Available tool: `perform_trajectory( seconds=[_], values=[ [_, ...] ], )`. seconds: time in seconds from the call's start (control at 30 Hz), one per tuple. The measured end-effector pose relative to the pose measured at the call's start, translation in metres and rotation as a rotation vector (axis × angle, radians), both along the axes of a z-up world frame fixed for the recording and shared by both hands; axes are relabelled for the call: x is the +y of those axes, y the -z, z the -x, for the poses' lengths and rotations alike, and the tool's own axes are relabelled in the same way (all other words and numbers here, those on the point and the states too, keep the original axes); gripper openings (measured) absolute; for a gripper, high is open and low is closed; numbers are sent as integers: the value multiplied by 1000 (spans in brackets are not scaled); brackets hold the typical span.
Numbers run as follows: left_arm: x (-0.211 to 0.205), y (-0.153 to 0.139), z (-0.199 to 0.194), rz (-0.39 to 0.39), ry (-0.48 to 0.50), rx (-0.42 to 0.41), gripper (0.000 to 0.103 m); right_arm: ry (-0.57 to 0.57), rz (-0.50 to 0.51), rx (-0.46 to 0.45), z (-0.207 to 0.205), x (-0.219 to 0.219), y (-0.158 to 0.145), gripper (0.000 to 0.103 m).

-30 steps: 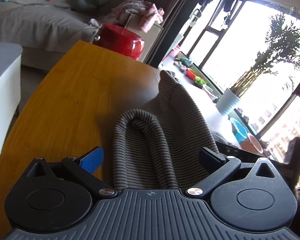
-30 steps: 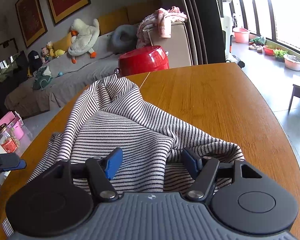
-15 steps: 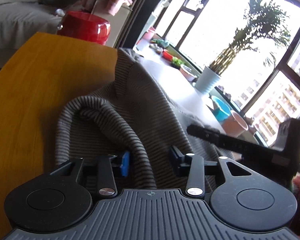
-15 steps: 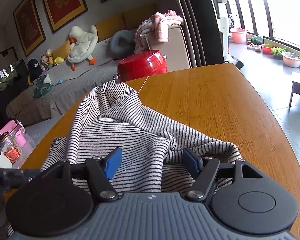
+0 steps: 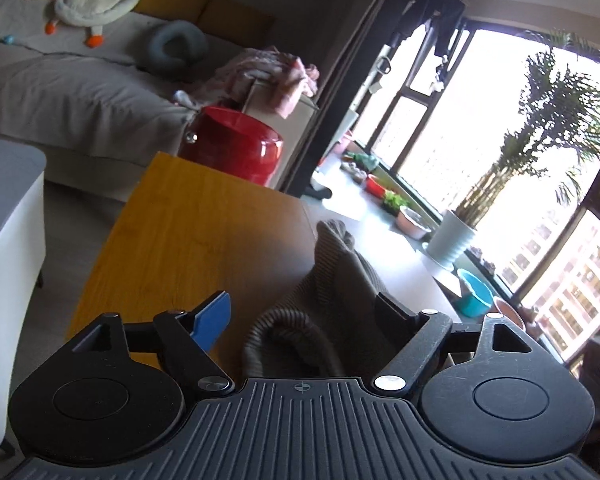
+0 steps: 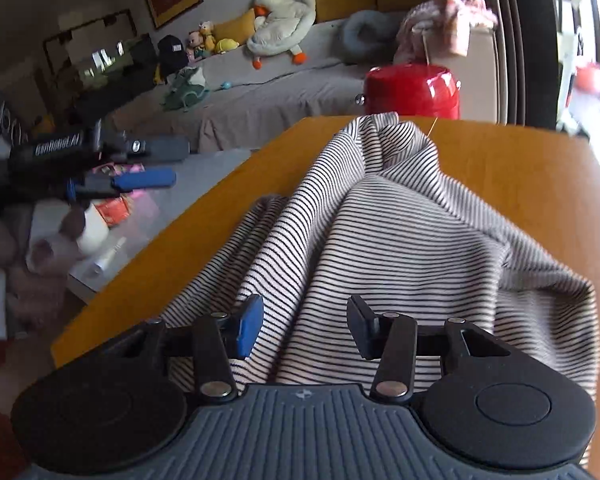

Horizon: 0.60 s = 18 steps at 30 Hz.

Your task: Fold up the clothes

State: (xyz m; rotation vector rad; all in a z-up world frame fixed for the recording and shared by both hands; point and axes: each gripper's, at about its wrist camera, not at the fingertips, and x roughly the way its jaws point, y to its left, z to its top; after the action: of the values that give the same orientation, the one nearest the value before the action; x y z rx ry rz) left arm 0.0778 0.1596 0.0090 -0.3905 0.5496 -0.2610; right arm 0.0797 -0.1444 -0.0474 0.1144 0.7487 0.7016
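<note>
A black-and-white striped garment [image 6: 380, 232] lies bunched on the wooden table [image 6: 512, 168]. In the left wrist view a rolled fold of it [image 5: 324, 300] sits between the jaws, untouched. My left gripper [image 5: 304, 316] is open and held above the table's near edge. It also shows in the right wrist view [image 6: 100, 160], off the table's left side. My right gripper [image 6: 304, 320] is open, its jaws spread over the near edge of the striped cloth, not closed on it.
A red pot [image 5: 236, 144] stands past the table's far end, before a grey sofa [image 5: 60, 92] with toys. A low side table [image 6: 112, 240] with bottles is at the left. Window sill with plant pots [image 5: 452, 240] is at the right.
My left gripper was nearly closed around the rolled fold half a second ago; now it is open and drawn back and up. My right gripper has shifted left along the cloth, still open.
</note>
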Motion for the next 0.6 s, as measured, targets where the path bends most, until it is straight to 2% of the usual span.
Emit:
perform_trajectory(
  seconds=[0.1, 0.2, 0.23, 0.3, 0.33, 0.37, 0.4, 0.43, 0.5, 0.6],
  values=[
    [-3, 8, 18, -27, 41, -5, 95, 56, -7, -71, 10, -4, -7, 51],
    [-5, 10, 26, -85, 52, -18, 95, 18, 22, -156, 26, -1, -14, 56],
    [-7, 11, 26, -91, 72, -24, 95, -6, 47, -157, 28, 3, -14, 66],
    [-11, 11, 28, -102, 111, -36, 96, -25, 112, -135, 25, 14, -5, 68],
    [-13, 11, 30, -109, 130, -44, 97, -31, 142, -112, 23, 19, 2, 57],
    [-18, 11, 32, -127, 144, -55, 99, -47, 149, -69, 18, 24, 8, 18],
    [-23, 11, 34, -146, 158, -66, 99, -62, 141, -38, 13, 27, 9, 6],
    [-27, 10, 37, -169, 175, -82, 100, -78, 123, -35, 5, 31, 3, 5],
    [-36, 8, 43, -214, 211, -116, 102, -96, 70, -89, -9, 35, -24, 5],
    [-49, 5, 40, -257, 247, -163, 103, -116, -34, -169, -39, 42, -77, 5]
  ],
)
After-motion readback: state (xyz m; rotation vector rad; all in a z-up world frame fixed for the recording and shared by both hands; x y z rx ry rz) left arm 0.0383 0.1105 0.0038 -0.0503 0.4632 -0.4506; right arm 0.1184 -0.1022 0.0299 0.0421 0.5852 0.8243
